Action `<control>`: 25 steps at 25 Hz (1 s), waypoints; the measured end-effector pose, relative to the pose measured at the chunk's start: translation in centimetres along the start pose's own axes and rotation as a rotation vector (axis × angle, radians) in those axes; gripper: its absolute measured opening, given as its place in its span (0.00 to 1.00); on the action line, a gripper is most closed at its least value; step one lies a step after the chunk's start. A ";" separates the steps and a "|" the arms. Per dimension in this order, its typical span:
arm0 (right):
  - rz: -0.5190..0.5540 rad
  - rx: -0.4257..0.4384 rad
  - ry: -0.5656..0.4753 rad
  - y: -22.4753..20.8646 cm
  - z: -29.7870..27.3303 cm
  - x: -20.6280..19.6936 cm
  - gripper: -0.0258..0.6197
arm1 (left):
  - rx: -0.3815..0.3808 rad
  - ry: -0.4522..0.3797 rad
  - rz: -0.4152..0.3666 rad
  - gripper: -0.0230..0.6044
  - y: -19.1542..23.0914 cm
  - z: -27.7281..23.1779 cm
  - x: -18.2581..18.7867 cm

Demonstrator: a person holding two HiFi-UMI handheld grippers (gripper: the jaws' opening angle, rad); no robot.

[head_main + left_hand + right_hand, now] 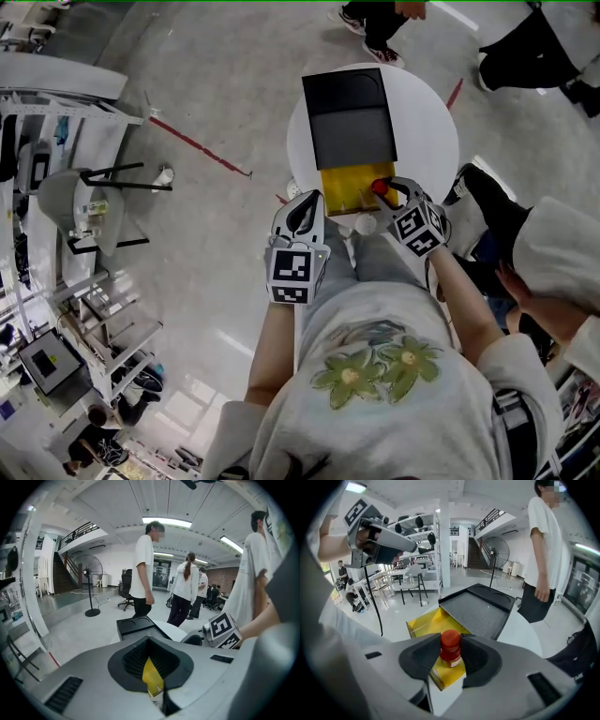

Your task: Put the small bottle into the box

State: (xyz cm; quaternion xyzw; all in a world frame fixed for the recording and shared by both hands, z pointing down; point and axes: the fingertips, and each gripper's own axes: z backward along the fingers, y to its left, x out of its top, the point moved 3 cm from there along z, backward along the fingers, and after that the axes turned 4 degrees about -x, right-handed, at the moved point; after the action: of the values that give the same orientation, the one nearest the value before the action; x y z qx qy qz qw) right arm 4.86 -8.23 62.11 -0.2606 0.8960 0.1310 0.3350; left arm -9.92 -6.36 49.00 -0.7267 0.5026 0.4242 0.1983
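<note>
The box [342, 190] lies open on the round white table [427, 122], its yellow inside showing and its black lid [349, 117] folded away from me. My right gripper [384, 188] is shut on the small bottle [380, 187], which has a red cap. In the right gripper view the bottle [450, 648] stands upright between the pads [480, 660], over the near corner of the yellow box [426, 620]. My left gripper [305, 211] is shut and empty, held in the air just left of the box. Through its hollow, a sliver of the yellow box [151, 677] shows.
Several people stand round the table: one close by the lid [543, 550], others beyond it [187, 588], and one at my right [553, 253]. A standing fan [91, 581] and racks [56, 206] are off to the left. Red tape [197, 145] marks the floor.
</note>
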 end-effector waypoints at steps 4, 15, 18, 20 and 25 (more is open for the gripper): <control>0.004 0.000 0.009 -0.1 0.0 0.0 0.25 | -0.002 0.001 -0.002 0.04 0.2 -0.1 0.3; 0.029 0.007 0.040 0.0 0.2 -0.3 0.25 | -0.026 0.005 -0.011 0.04 0.0 -1.2 0.9; 0.026 0.007 0.042 0.0 0.2 -0.6 0.25 | -0.034 0.004 -0.016 0.04 -0.2 -1.5 1.0; 0.027 0.006 0.044 0.0 0.2 -0.7 0.25 | -0.034 0.002 -0.018 0.04 -0.3 -1.6 1.1; 0.035 0.000 0.041 0.0 0.2 -1.1 0.25 | -0.038 0.009 -0.021 0.04 -0.9 -2.0 0.9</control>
State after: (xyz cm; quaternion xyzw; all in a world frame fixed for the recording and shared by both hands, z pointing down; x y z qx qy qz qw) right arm 5.70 -7.70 62.69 -0.2474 0.9070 0.1315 0.3143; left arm -8.17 -7.97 49.28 -0.7374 0.4880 0.4281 0.1866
